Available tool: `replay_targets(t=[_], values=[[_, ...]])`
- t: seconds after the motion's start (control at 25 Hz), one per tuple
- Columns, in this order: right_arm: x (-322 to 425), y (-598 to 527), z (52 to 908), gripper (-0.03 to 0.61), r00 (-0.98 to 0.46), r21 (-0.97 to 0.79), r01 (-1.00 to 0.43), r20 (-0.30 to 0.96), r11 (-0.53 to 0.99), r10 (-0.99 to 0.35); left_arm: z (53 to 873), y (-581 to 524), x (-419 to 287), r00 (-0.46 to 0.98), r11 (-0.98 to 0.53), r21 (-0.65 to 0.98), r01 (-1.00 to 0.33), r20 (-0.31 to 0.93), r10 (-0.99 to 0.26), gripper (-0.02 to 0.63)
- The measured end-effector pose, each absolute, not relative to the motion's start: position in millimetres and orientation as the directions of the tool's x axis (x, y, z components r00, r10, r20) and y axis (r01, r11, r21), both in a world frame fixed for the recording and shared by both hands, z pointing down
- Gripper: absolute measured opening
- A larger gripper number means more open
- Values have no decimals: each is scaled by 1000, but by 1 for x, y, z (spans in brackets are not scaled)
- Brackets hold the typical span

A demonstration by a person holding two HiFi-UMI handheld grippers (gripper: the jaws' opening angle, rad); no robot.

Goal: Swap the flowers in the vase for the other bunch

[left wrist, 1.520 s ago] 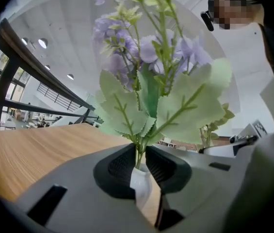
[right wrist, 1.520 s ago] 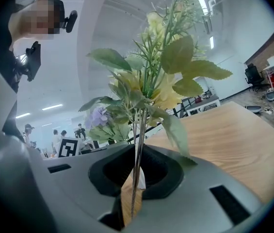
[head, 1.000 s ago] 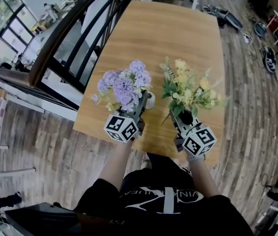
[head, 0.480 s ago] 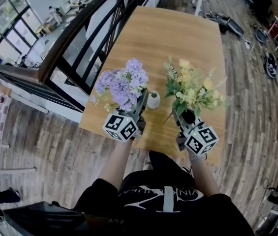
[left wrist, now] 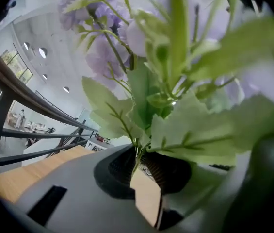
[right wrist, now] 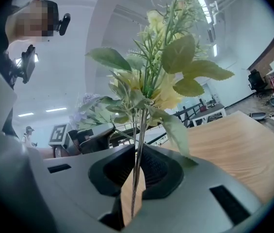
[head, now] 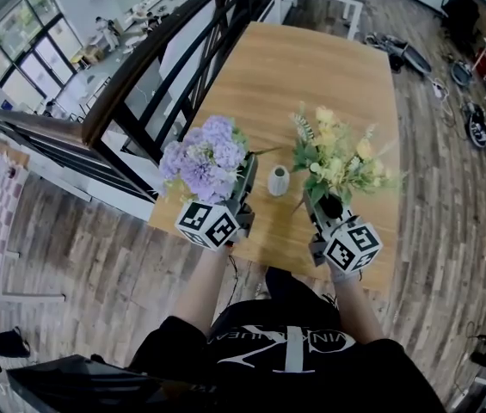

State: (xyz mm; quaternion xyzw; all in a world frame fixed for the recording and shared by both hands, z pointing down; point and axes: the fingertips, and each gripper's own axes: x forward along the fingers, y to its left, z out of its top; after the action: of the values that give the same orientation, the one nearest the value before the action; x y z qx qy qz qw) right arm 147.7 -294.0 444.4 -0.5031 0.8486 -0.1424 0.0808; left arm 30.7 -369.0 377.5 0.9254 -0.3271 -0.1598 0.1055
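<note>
Clamping stems: left gripper (head: pixel 245 177) holds the purple bunch (head: pixel 201 156), right gripper (head: pixel 315 203) the yellow bunch (head: pixel 339 157). Stems below the right fingers may snag the vase (head: pixel 278 181) rim and topple it.

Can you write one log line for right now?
left gripper: shut on purple flowers | right gripper: shut on yellow flowers | vase: empty

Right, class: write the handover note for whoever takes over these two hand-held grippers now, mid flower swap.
Left hand-held gripper: shut on the purple bunch, held clear of the vase.
Right hand-held gripper: shut on the yellow bunch.
The vase: upright on the table between them, apparently empty.
Done: purple bunch out.
To do: yellow bunch into vase, purple bunch set down.
</note>
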Motion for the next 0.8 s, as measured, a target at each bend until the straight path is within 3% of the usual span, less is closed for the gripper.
replay_targets(t=[0.8], values=[[124,-305,421,49,-522,-302,-808,-30,506,-852,400,-356,-19,695,-702,288,-651,-145,-704,63]])
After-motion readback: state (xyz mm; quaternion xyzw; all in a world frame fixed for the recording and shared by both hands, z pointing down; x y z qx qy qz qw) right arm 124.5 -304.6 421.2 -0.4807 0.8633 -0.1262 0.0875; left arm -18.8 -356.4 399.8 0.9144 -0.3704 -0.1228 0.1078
